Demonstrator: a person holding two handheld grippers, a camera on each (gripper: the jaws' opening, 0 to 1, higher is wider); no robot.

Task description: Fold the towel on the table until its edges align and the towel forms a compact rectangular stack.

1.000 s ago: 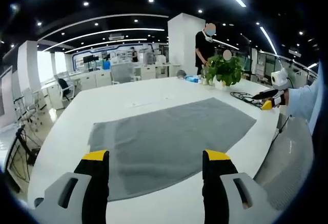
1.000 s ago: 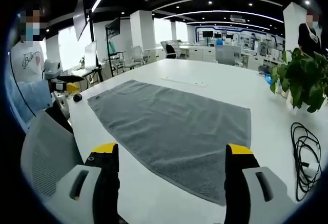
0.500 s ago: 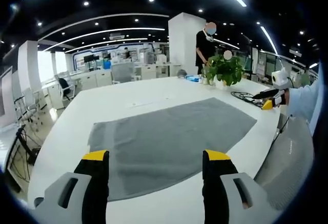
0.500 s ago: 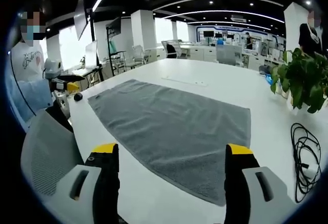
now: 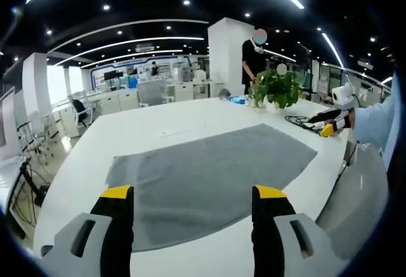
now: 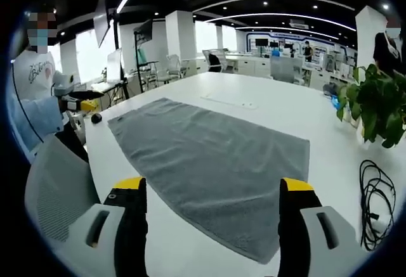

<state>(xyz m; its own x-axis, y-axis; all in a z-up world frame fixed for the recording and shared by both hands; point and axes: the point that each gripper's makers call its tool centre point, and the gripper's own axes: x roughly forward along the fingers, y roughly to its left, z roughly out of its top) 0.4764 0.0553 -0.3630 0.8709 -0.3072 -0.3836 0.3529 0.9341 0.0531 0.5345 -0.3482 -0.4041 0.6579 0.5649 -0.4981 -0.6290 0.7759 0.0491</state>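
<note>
Left hand-held gripper (image 5: 190, 194), grey body with black jaws tipped in yellow: jaws spread wide, nothing between them, raised above the near edge of the desk; seen small in the right gripper view (image 6: 85, 104) at the far left, held by a person in a light blue sleeve (image 6: 28, 115). Right hand-held gripper (image 6: 212, 188), same make: jaws likewise wide apart and empty, poised over the near edge of the desk; seen in the left gripper view (image 5: 330, 123) at the far right, yellow tip forward. Flat grey rectangular terry towel (image 5: 209, 172): lies spread out in a single layer on the desk, unfolded, its near edge just beyond the jaw tips in both views; in the right gripper view (image 6: 209, 163) it runs from the left corner near the desk edge toward the right. Large white glossy desk (image 5: 158, 122): carries the towel, with bare white surface around it on all sides. Green leafy potted plant (image 5: 277, 87): stands on the desk well apart from the towel, at its far side. Black coiled cable (image 6: 374, 204): lies on the desk near the plant, apart from the towel. Grey mesh office chair back (image 6: 60, 194): just beside the near desk edge. Person in dark clothing (image 5: 254, 58): stands behind the plant beside a white square pillar (image 5: 225, 52). Open-plan office with desks, chairs and ceiling light strips beyond.
</note>
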